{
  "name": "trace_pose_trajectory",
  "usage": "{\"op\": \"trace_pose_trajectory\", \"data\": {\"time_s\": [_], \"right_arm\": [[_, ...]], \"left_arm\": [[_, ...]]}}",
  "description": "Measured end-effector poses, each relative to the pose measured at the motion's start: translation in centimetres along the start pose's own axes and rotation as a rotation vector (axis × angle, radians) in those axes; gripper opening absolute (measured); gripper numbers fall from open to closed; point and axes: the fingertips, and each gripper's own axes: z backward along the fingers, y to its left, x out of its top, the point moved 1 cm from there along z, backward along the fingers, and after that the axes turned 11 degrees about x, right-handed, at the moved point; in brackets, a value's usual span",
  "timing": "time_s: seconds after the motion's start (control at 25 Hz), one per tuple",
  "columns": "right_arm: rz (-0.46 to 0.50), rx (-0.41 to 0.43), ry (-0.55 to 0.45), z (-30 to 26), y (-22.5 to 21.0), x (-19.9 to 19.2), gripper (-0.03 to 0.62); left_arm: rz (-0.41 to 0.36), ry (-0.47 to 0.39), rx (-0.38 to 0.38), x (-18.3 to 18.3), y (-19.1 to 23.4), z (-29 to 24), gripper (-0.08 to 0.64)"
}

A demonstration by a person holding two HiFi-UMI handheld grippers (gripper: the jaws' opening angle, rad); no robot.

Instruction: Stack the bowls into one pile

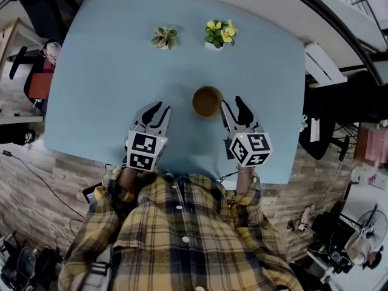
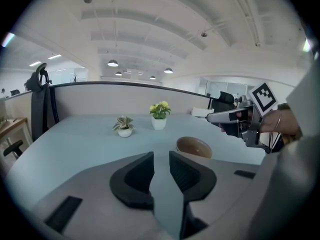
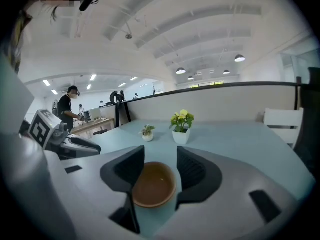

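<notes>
One brown bowl (image 1: 207, 102) sits mid-table (image 1: 91, 71). Two potted plants (image 1: 164, 37) stand beyond the bowl. Left of it, the left gripper (image 1: 159, 109) shows a narrow, empty gap. Right of it, the right gripper (image 1: 232, 105) has jaws set wider, pressing on nothing.

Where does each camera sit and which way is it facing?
Head view: on the person's head, facing steeply down at table, bowl, leafy plant, flowering plant; shows shirt, left gripper, right gripper.
Left gripper view: rides the left gripper, facing across the table; shows its fingers and the right gripper.
Right gripper view: rides the right gripper, facing over the bowl; shows its fingers.
Shared: bowl and both plants, in all three.
</notes>
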Motion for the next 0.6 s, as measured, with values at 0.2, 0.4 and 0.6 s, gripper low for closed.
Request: {"op": "trace_pose_trajectory", "data": {"time_s": [0.2, 0.4, 0.6], "right_arm": [[0.093, -0.001, -0.057, 2.2, 2.2, 2.4, 0.186], [0.199, 0.015, -0.105, 3.9, 4.8, 4.8, 0.186], [0.292, -0.019, -0.139, 5.9, 6.1, 6.1, 0.186]], "left_arm": [[-0.006, -0.045, -0.006, 1.0, -0.8, 2.1, 0.083], [-0.014, -0.107, -0.014, 2.2, -0.9, 3.8, 0.083], [-0.015, -0.183, -0.015, 4.4, -1.1, 5.8, 0.081]]}}
